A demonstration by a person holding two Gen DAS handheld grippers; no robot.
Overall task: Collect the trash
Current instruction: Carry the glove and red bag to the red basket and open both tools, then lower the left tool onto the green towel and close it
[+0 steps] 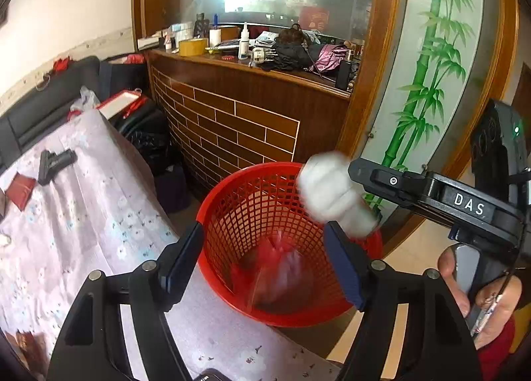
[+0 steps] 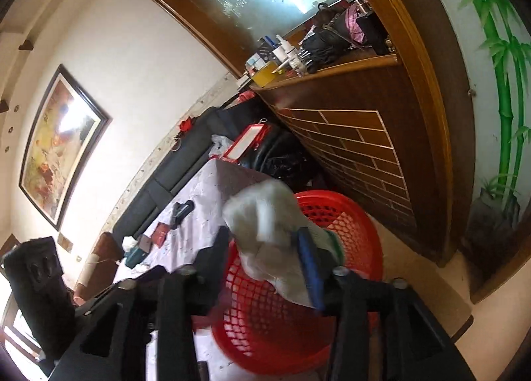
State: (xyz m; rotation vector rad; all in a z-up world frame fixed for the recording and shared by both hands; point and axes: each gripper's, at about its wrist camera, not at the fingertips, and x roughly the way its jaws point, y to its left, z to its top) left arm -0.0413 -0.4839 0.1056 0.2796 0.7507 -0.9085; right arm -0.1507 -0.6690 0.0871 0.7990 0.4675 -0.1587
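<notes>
Just ahead of and below the left gripper [image 1: 265, 258], w/ its jaws spread wide and nothing between them, a red mesh basket [image 1: 232, 201] is seen standing on the floor beside the table [image 1: 83, 215], which is covered by a floral cloth. Inside the basket, directly beyond the left claw's fingertips, a blurred red plastic bag [image 1: 278, 268] is lying near the bottom, so at least one piece of trash can be judged as already binned. Up and to the right of the left claw, a crumpled white wad [image 1: 332, 195], prob. tissue or a wrapper, is seen over the basket's far rim at the tip of the right gripper [image 2: 265, 248]. From the right wrist view the wad [image 2: 265, 225] is seen between the right claw's fingers, bunched over the blue pad; the jaws look partly parted, but whether the pads press on it cannot be told through the blur. The drop of this piece is judged to be under way, not yet finished, as the wad is above the rim, not inside. Further off to the left of both claws, on the cloth, small items are left: a dark red booklet [image 1: 21, 190], a black object [image 1: 54, 161], and a few bits near the table's far end in the right view. Which of these count as trash cannot be told; more collecting is prob. left.
</notes>
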